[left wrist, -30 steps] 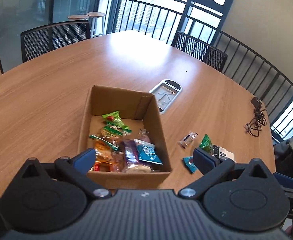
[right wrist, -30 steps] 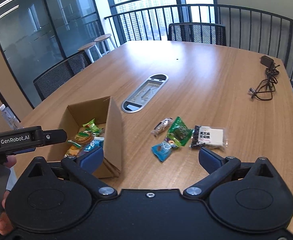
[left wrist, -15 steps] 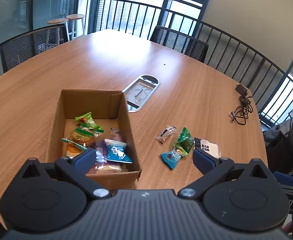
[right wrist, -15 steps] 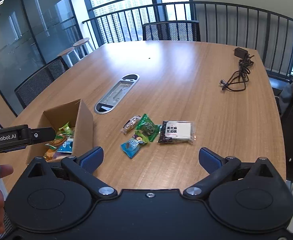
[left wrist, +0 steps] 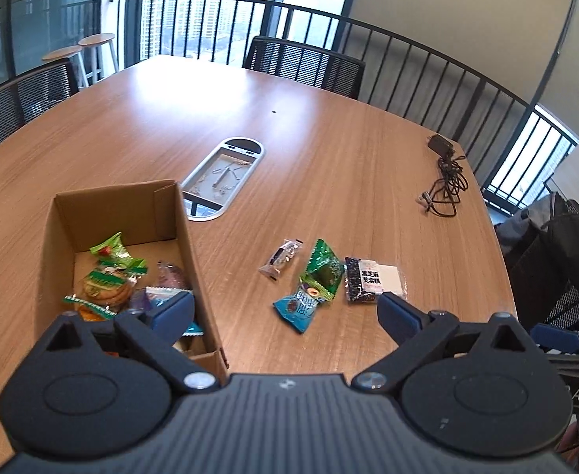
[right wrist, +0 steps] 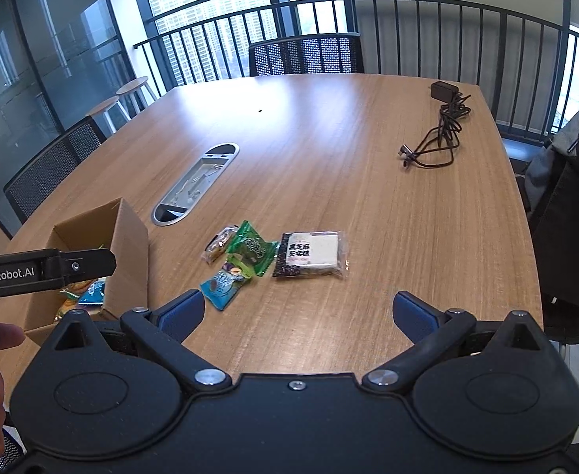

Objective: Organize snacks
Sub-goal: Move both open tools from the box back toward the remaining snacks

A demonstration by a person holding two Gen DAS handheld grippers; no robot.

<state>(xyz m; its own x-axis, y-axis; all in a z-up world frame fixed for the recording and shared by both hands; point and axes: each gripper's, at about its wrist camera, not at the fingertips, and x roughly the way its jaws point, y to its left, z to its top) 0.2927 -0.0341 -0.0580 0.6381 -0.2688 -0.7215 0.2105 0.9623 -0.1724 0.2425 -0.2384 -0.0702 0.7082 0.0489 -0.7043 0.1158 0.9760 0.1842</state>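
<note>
An open cardboard box (left wrist: 186,233) (right wrist: 129,245) sits on the wooden table and holds several wrapped snacks (left wrist: 109,276). To its right lie loose snacks: a small clear-wrapped one (left wrist: 281,258) (right wrist: 219,243), a green packet (left wrist: 323,268) (right wrist: 252,249), a blue packet (left wrist: 297,308) (right wrist: 221,286) and a black-and-white sesame cake pack (left wrist: 372,280) (right wrist: 311,254). My left gripper (left wrist: 285,314) is open, hovering over the box's right wall and the blue packet. My right gripper (right wrist: 299,310) is open, just short of the sesame pack, holding nothing.
A grey oval cable hatch (left wrist: 224,175) (right wrist: 196,181) is set into the table behind the box. A black charger with coiled cable (left wrist: 443,175) (right wrist: 439,130) lies far right. Mesh chairs (right wrist: 307,55) ring the table; a bag on a chair (right wrist: 565,197) stands at right.
Both grippers have swung to the right: the box slid toward the left of each view and the loose snacks now sit between the fingers. Both stayed open.
</note>
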